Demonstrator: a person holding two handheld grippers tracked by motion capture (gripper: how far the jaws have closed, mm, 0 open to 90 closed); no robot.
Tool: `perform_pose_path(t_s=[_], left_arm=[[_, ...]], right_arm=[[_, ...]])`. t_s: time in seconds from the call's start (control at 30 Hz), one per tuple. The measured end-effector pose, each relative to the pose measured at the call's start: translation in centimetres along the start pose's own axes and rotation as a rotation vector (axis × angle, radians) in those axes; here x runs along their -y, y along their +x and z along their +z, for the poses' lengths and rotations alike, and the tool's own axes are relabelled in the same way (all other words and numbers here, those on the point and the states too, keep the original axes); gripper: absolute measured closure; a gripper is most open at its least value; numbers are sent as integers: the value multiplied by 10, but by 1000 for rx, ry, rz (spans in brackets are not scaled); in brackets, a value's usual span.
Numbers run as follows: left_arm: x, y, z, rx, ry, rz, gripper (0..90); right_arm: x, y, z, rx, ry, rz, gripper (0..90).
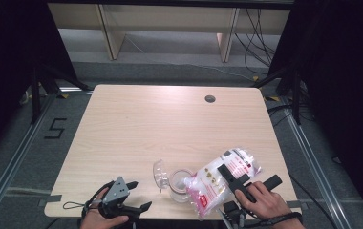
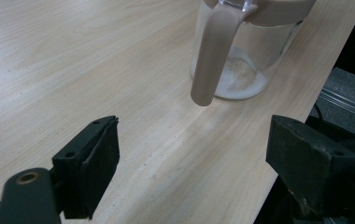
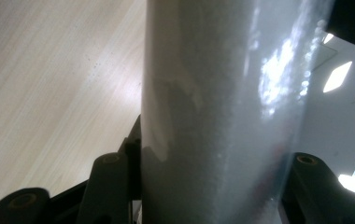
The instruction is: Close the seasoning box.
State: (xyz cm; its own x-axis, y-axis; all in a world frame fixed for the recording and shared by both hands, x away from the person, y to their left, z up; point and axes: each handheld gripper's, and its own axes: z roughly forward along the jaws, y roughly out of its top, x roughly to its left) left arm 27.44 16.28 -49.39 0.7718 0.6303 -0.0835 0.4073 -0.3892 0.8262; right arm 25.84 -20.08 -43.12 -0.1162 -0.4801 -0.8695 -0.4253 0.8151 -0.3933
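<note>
High view: a person at a pale wooden table (image 1: 136, 124) tips a bag of white granules toward a clear jar, one gripper in each hand.

Bag: the plastic bag (image 1: 220, 179), printed in pink and red, lies slanted near the table's front edge, its long axis running from upper right down to lower left, the low end at the jar's mouth.

Jar: the clear jar (image 1: 179, 186) stands upright just left of the bag, its hinged lid (image 1: 159, 174) flipped open on the far side from the bag; in the left gripper view a thin layer of white grains (image 2: 236, 79) covers its bottom.

Right gripper: the right gripper (image 1: 239, 179) pinches the bag across its middle, jaws partly spread around the bulging plastic; in the right gripper view the bag (image 3: 217, 116) stands between both jaws.

Left gripper: the left gripper (image 1: 134, 195) rests at the front edge, left of the jar and apart from it, jaws spread wide with nothing between them.

Key relation: the jar lies down and to the left of the held bag, so the pour likely depends on the bag's low end staying over the mouth; the right hand is the nearer, while the left is placed to steady the jar if needed.
</note>
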Motion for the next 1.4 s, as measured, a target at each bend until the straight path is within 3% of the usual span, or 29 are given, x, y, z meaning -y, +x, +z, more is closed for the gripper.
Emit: perform_pose_path(t_s=[0.1,0.13,0.17,0.37,0.5,0.53,0.6,1.4], left_arm=[[0,-2,1,7,-19,-18,171],[0,0,0,0,3,4,171],[0,-2,2,9,-21,-23,171],[0,-2,2,7,-20,-20,171],[0,0,1,-2,2,5,171],[0,-2,2,8,-18,-18,171],[0,-2,1,8,-19,-23,171],[1,-1,2,10,-21,-21,171]], right_arm=[[0,0,-1,7,2,11,533],[0,-2,-1,6,-8,-6,534],[0,-2,-1,6,-8,-6,534],[-1,-1,-1,1,6,-3,534],[-1,-1,-2,0,3,-7,535],[0,-1,-2,-1,2,-1,535],[0,-1,-2,2,5,7,535],[0,-2,-3,4,4,-4,541]])
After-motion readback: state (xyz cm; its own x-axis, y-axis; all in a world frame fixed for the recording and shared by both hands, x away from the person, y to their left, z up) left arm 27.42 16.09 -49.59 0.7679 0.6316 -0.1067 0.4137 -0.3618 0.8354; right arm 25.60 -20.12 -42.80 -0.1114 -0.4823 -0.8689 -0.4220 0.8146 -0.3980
